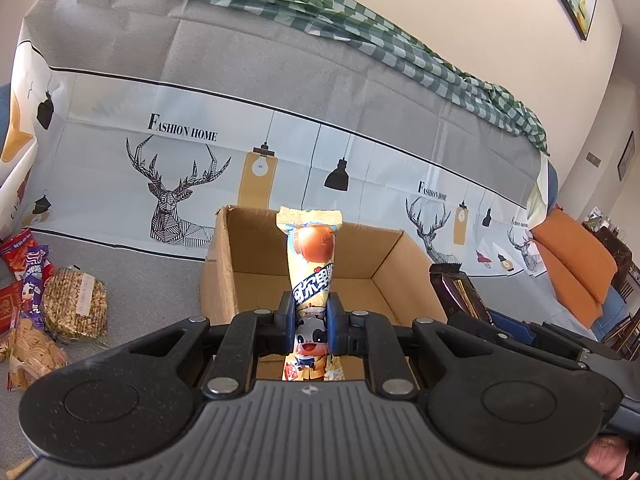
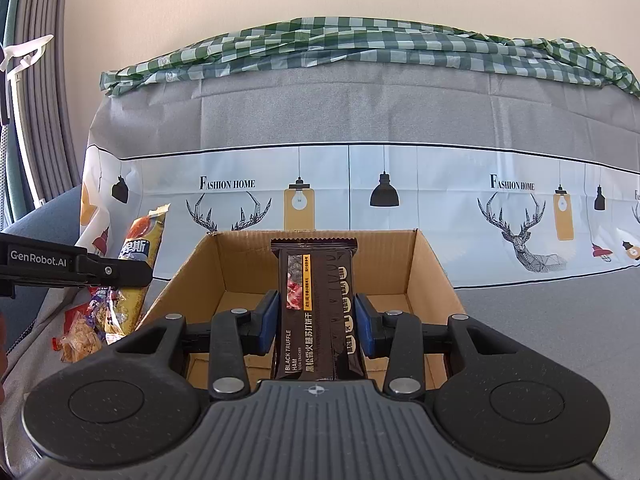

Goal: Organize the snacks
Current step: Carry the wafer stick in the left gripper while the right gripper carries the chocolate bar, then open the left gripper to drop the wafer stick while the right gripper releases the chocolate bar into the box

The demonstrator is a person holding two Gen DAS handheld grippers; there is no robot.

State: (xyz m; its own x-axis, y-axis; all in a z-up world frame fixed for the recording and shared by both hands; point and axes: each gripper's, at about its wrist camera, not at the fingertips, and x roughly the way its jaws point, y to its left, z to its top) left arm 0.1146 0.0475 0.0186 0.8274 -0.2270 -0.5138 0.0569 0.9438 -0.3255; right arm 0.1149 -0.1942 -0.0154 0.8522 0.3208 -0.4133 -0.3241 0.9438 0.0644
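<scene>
above the open cardboard box, the left gripper pinches a slim, glossy yellow snack packet upright, while the right gripper clamps a dark, crinkled black truffle cracker pack. both slick film wrappers could slide free and land outside the box's corrugated walls. more snack bags lie left of the box.

Cardboard box at 12 o'clock: top open, interior bare, walls upright. Loose snack pile at 9 o'clock blocks left side. Grey surface at 3 o'clock free.
</scene>
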